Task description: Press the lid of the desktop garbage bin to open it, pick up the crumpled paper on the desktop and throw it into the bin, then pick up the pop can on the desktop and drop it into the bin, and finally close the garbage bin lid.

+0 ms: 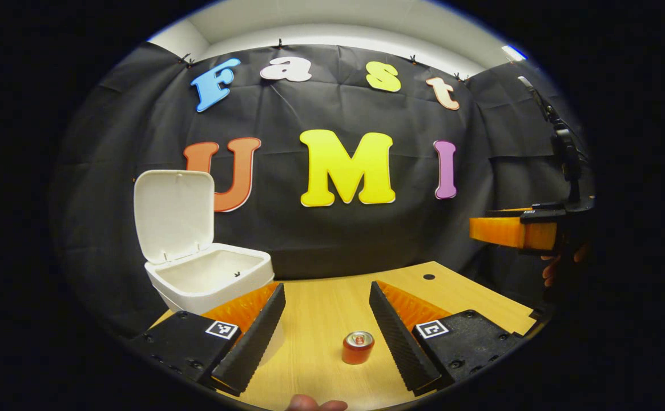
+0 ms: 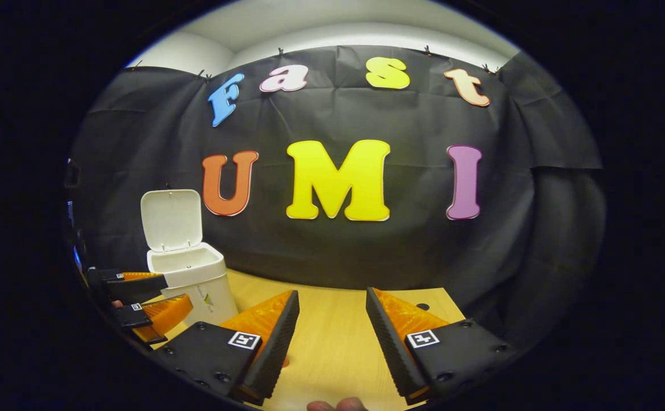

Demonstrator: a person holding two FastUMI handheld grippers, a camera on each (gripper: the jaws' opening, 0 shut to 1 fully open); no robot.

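Left gripper view, nearest first: the left gripper [image 1: 326, 337] stands with its fingers spread wide and nothing between them, low over the wooden counter [image 1: 321, 319]. Between the fingertips, upright on the counter and touching neither finger, is the pop can [image 1: 358, 347], a short red-orange cylinder with a silver top and a pull-tab. Behind the left finger, toward the counter's far left corner, stands the garbage bin [image 1: 209, 279], a white plastic box with rounded corners; its lid [image 1: 173, 217] is hinged at the back and raised upright, so the pale interior is exposed. At the right edge of this view the right gripper [image 1: 512, 233] is seen side-on, held by a hand [image 1: 555, 268], above the counter's right end; its opening cannot be judged from here. Right gripper view: the right gripper [image 2: 329, 334] has its fingers wide apart and empty over bare counter [image 2: 332, 342]. Farther left, the left gripper [image 2: 144, 297] shows spread just beside the garbage bin [image 2: 192, 279], whose lid [image 2: 171, 220] stands open.
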